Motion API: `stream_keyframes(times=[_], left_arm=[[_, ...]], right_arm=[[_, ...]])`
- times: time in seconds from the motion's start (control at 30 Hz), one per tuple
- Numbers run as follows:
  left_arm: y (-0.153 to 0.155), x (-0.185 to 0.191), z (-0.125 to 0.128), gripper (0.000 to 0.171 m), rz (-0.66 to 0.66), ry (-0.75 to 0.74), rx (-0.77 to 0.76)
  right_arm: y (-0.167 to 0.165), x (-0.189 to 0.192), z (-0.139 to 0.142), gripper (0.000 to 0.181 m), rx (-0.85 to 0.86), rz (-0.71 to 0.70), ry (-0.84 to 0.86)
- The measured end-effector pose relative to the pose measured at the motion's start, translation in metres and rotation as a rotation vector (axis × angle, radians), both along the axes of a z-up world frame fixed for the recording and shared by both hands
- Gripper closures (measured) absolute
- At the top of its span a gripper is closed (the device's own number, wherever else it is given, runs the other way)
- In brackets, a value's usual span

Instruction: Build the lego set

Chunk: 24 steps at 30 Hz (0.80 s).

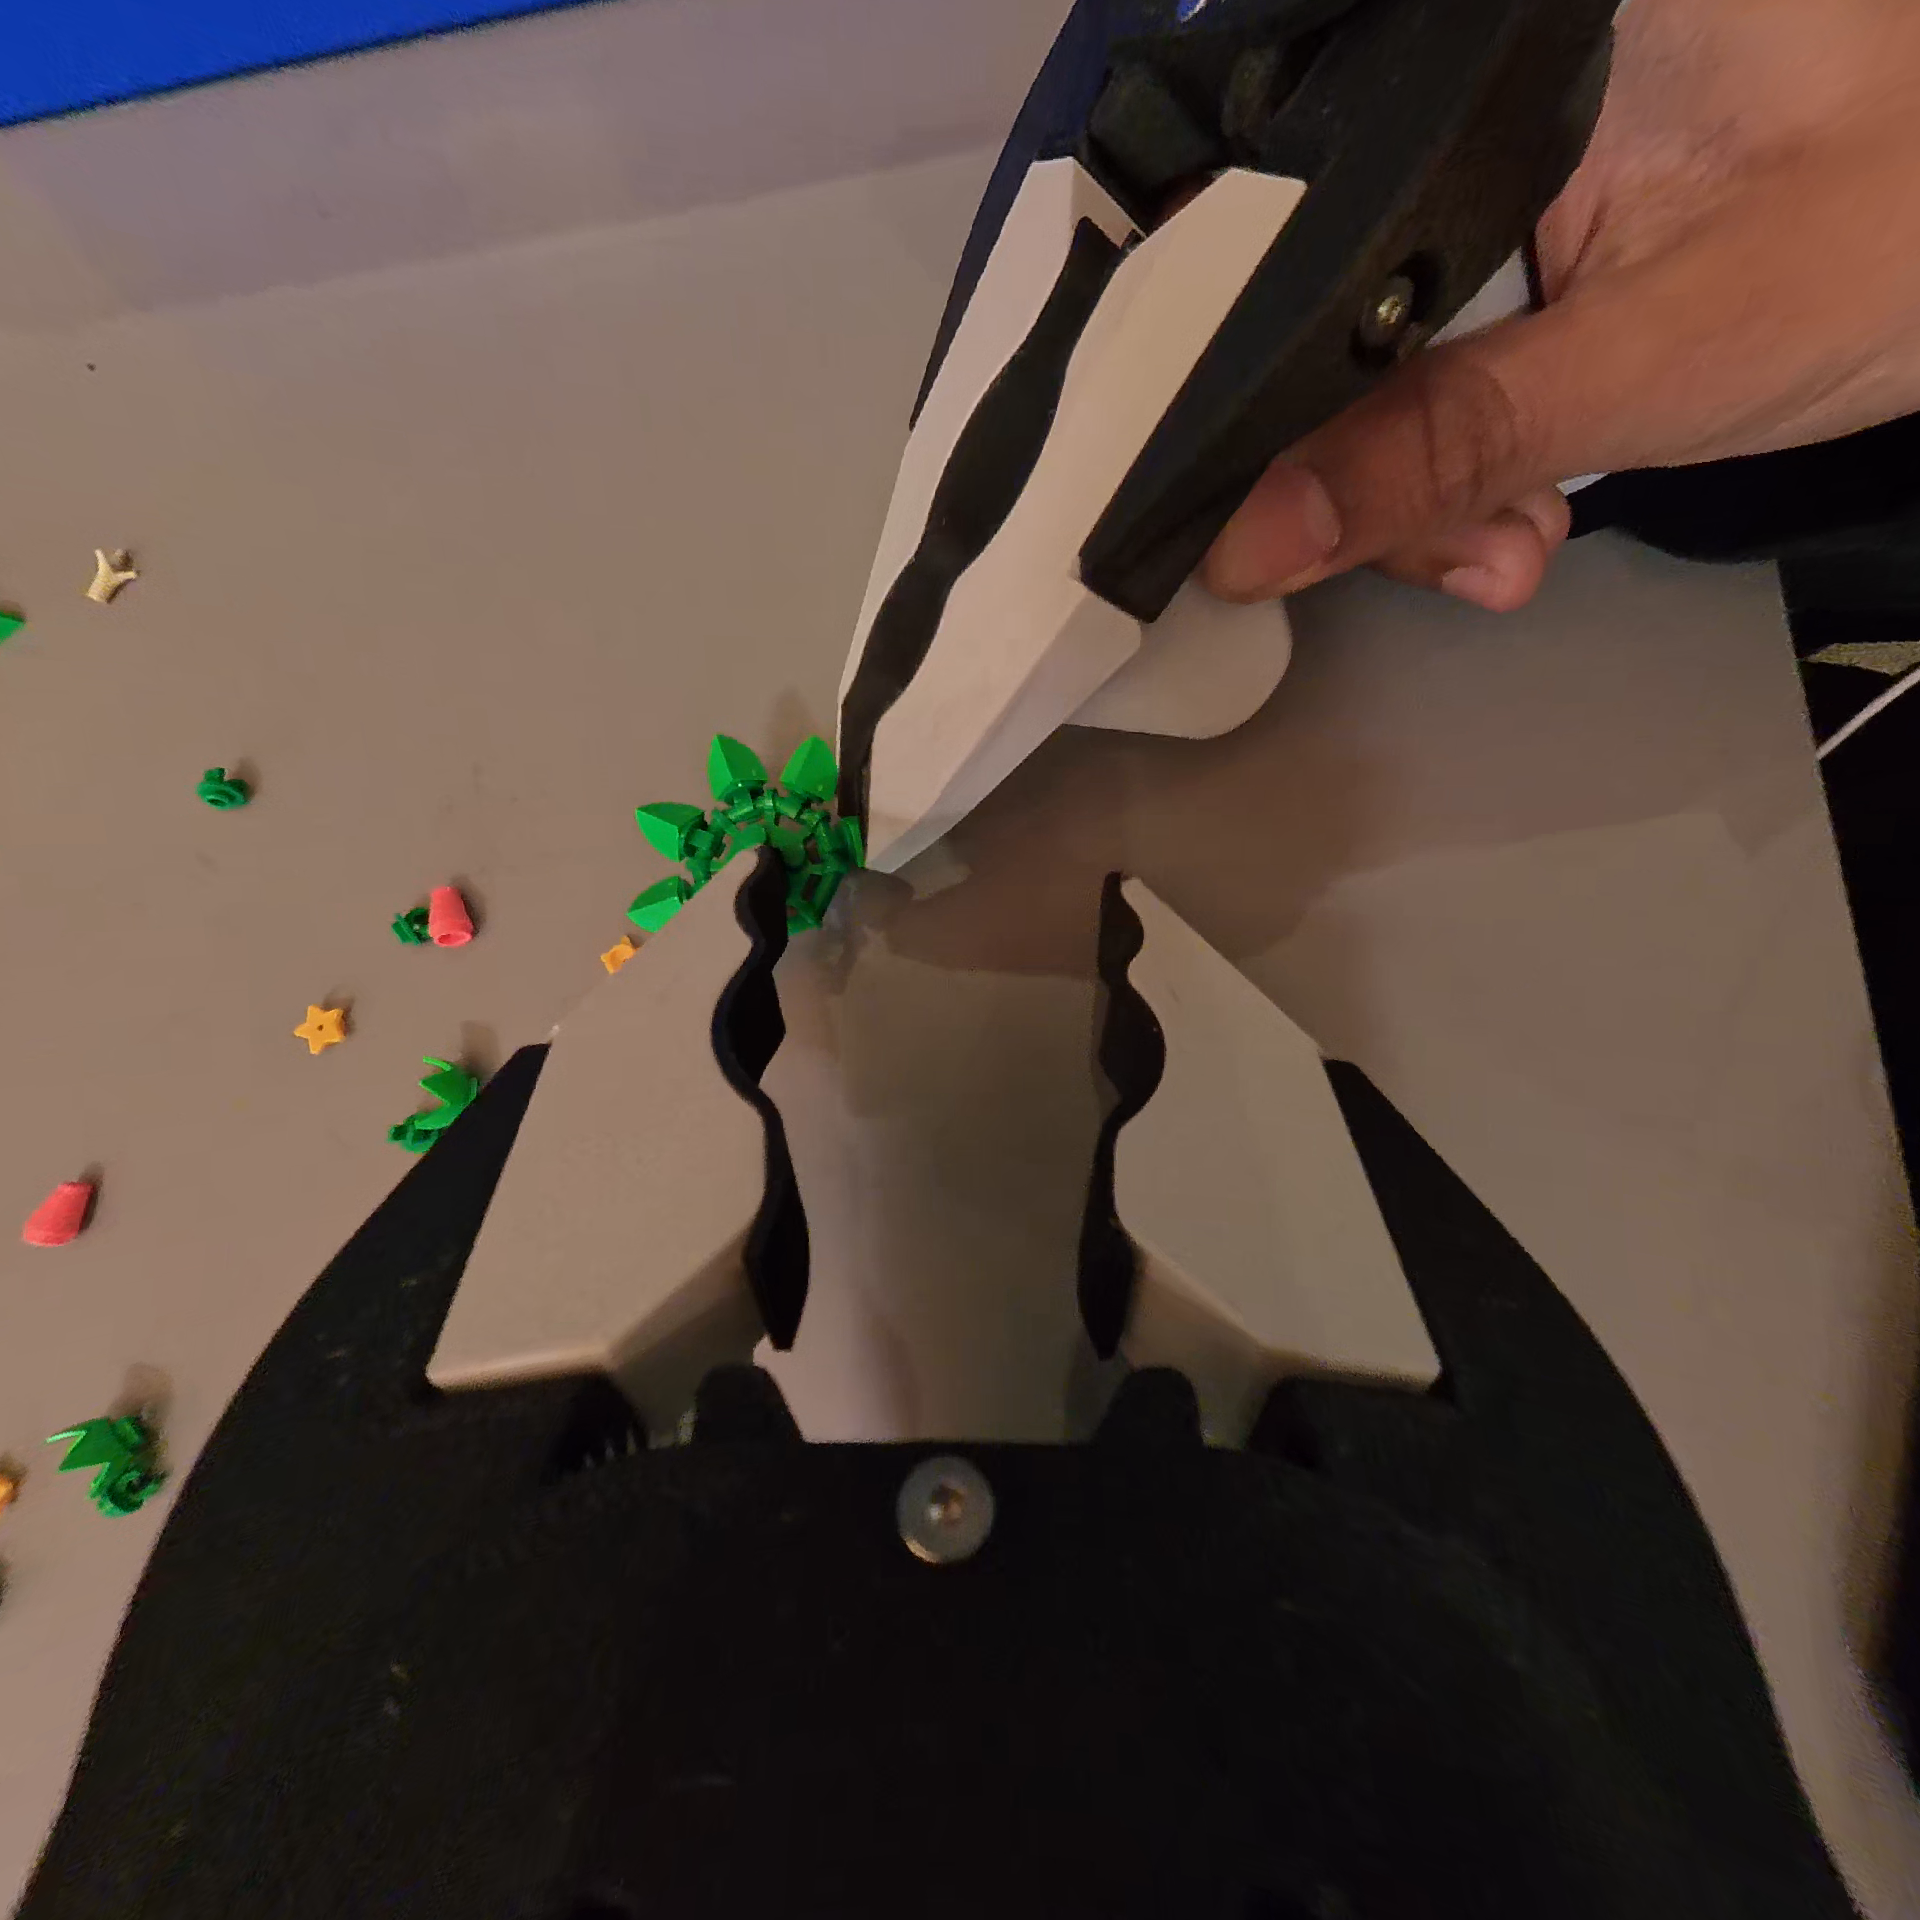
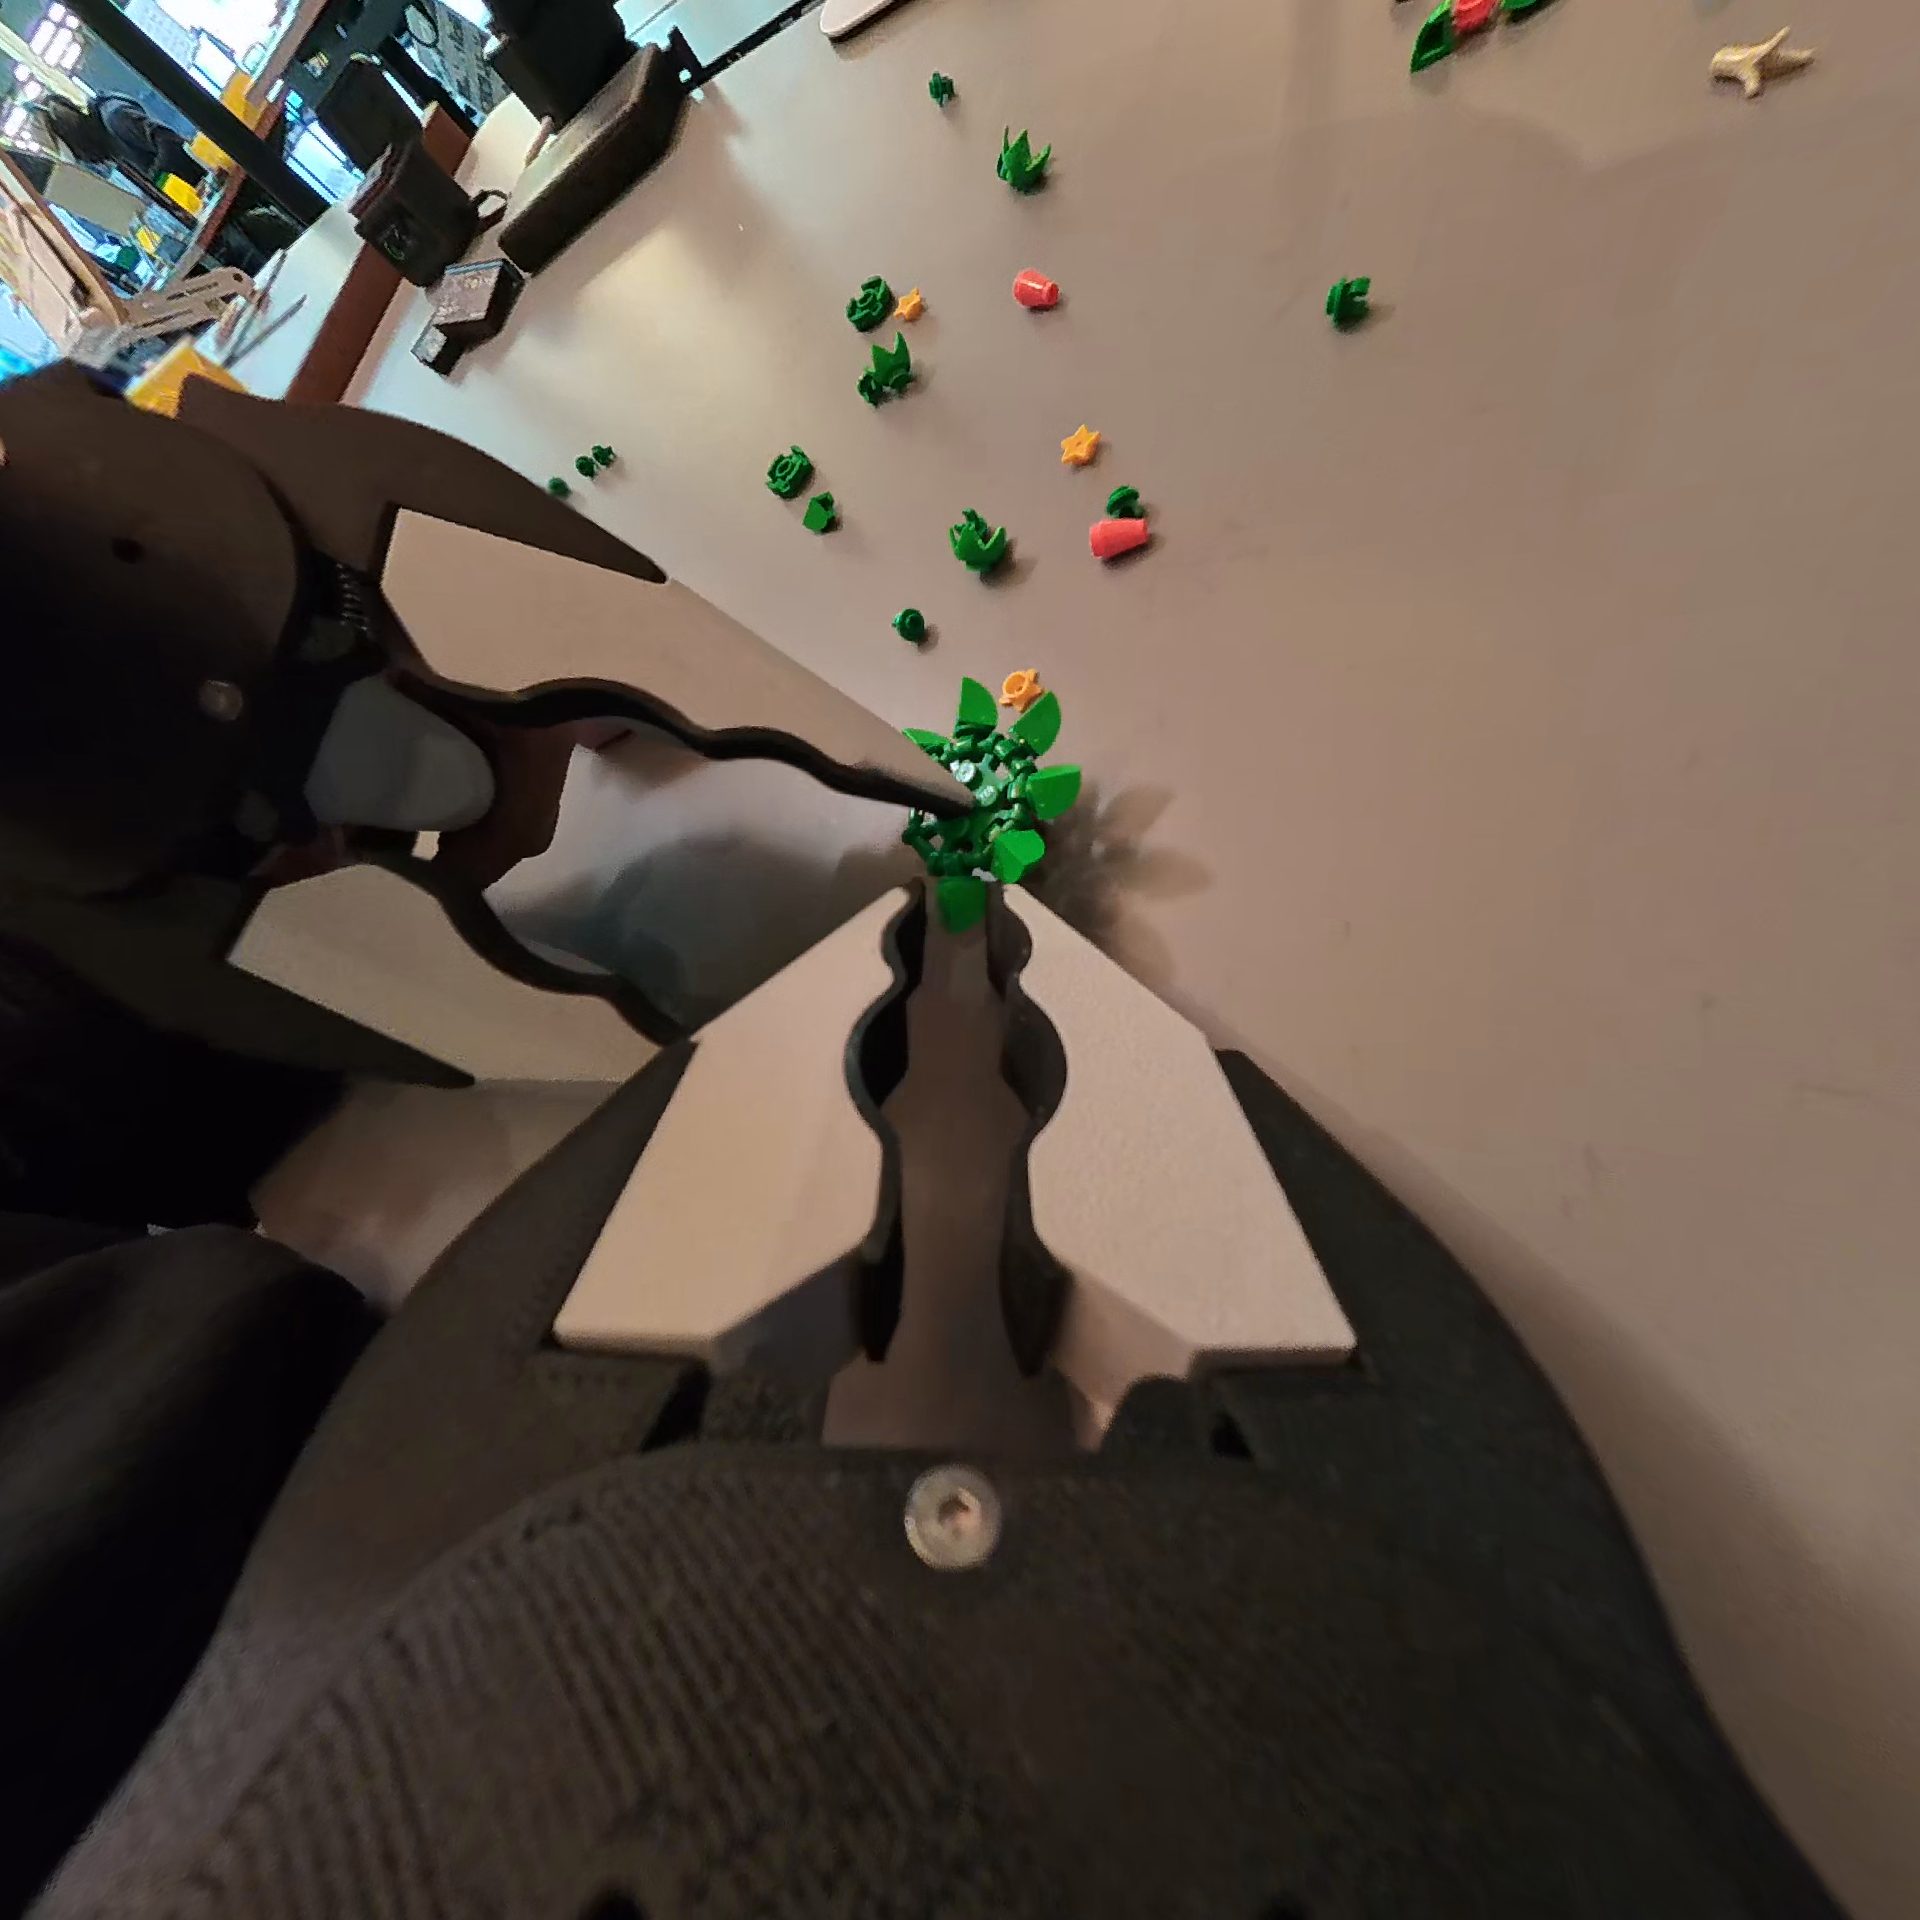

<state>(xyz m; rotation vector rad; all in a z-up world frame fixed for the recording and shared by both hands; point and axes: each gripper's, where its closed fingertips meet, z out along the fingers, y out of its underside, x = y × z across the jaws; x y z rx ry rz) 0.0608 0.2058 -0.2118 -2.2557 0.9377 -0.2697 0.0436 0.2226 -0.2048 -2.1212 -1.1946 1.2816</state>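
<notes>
A green leafy lego assembly [image 1: 743, 831] stands on the grey table [image 1: 468, 468]. My left gripper [image 1: 940, 878] is open, and its left fingertip [image 1: 764, 883] touches the assembly's right side. My right gripper [image 1: 857, 821] comes down from the upper right, shut on the assembly's edge. In the right wrist view the right gripper [image 2: 958, 891] pinches one green leaf of the assembly [image 2: 987, 800]. The open left gripper [image 2: 821, 920] reaches in from the left there, its upper fingertip [image 2: 951, 800] on the assembly's top.
Loose pieces lie left of the assembly: red cones [image 1: 449, 916] [image 2: 1120, 538], orange stars [image 1: 322, 1027] [image 2: 1081, 445], small green leaves [image 1: 436, 1107] [image 2: 977, 542] and a tan branch [image 1: 111, 574]. A hand [image 1: 1662, 312] holds the right gripper. Dark boxes [image 2: 592, 166] sit at the table's far end. Left and right tips are no more than a few centimetres apart.
</notes>
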Motion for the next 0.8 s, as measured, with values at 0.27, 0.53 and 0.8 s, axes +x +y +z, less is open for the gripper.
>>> stream_keyframes(times=[0.27, 0.53, 0.8], left_arm=[[-0.011, -0.003, 0.012, 0.103, 0.011, -0.080, -0.059], [-0.026, -0.019, 0.033, 0.106, 0.082, -0.304, -0.026], [-0.020, -0.013, 0.018, 0.099, 0.122, -0.360, -0.100]], right_arm=[[-0.001, 0.018, 0.001, 0.150, 0.111, 0.011, -0.018], [-0.069, 0.022, 0.000, 0.146, 0.310, 0.200, -0.044], [-0.068, 0.019, -0.013, 0.151, 0.399, 0.225, -0.133]])
